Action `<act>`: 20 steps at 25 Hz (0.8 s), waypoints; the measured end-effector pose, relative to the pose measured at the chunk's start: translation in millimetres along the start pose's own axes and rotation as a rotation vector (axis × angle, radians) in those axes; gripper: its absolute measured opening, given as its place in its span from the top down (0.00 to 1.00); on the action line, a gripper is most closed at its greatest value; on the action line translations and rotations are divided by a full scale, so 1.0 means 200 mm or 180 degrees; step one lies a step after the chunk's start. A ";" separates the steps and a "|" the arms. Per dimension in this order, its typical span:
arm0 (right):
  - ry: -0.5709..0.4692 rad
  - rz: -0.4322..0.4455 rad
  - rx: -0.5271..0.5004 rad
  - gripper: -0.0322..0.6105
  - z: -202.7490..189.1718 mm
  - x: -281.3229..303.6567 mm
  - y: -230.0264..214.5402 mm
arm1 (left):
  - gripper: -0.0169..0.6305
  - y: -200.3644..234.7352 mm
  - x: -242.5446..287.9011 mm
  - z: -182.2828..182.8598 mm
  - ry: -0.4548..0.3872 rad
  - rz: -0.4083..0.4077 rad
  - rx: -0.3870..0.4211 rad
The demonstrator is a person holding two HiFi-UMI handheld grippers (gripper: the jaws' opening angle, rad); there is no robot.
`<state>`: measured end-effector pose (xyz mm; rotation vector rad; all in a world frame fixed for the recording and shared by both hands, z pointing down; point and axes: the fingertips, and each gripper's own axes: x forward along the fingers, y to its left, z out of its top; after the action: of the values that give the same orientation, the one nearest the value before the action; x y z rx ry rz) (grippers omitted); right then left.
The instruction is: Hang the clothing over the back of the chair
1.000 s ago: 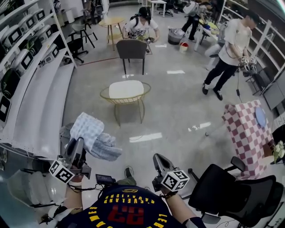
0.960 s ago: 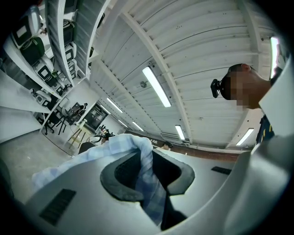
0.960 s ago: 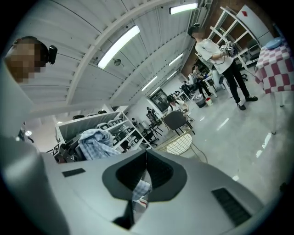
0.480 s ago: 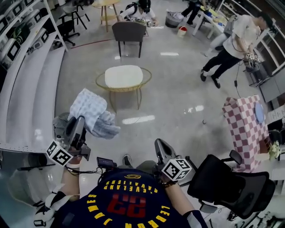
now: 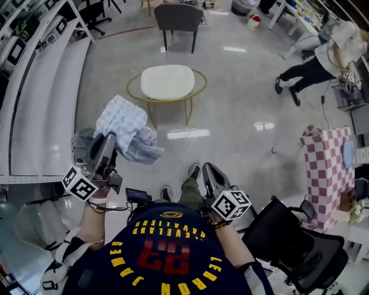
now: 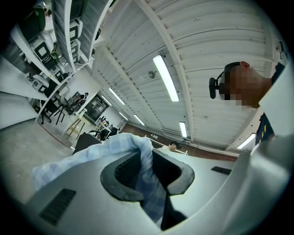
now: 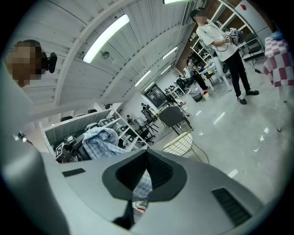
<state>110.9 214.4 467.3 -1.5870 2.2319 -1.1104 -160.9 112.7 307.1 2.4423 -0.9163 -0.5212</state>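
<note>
A blue-and-white checked garment (image 5: 124,128) hangs bunched from my left gripper (image 5: 108,143), which is shut on it at the left. In the left gripper view the cloth (image 6: 148,183) runs down between the jaws and drapes over the left one. My right gripper (image 5: 207,170) is low at the centre, shut, with nothing seen hanging from it; its tips meet (image 7: 147,153). A dark grey chair (image 5: 179,16) stands far ahead, its back towards me, and shows small in the right gripper view (image 7: 173,115). The garment (image 7: 98,142) also appears there at the left.
A round wire-frame stool with a cream cushion (image 5: 167,82) stands between me and the dark chair. White shelving (image 5: 46,109) lines the left. A black office chair (image 5: 300,248) is at my right, with a red-checked box (image 5: 326,167) behind it. A person (image 5: 323,57) bends at upper right.
The whole view has advanced: the wire stool and dark chair are nearer and higher in the frame. Both grippers came forward with it, and the garment stays in the left one.
</note>
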 end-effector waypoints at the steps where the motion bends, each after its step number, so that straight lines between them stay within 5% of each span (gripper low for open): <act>1: 0.0000 0.0042 -0.0011 0.94 0.06 0.05 -0.02 | 0.85 0.02 0.04 -0.02 0.0010 0.0053 -0.0005; 11: 0.0065 0.0227 -0.0104 0.94 0.61 0.31 -0.38 | 0.85 0.24 0.49 -0.23 0.0085 0.0631 0.0042; 20: 0.0107 0.0249 0.0092 0.94 0.70 0.46 -0.55 | 0.85 0.58 0.65 -0.45 0.0334 0.1083 -0.0221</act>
<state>229.8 53.5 466.4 -1.4674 2.2676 -1.1509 -83.4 -27.1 421.1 2.1663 -1.2146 -0.2947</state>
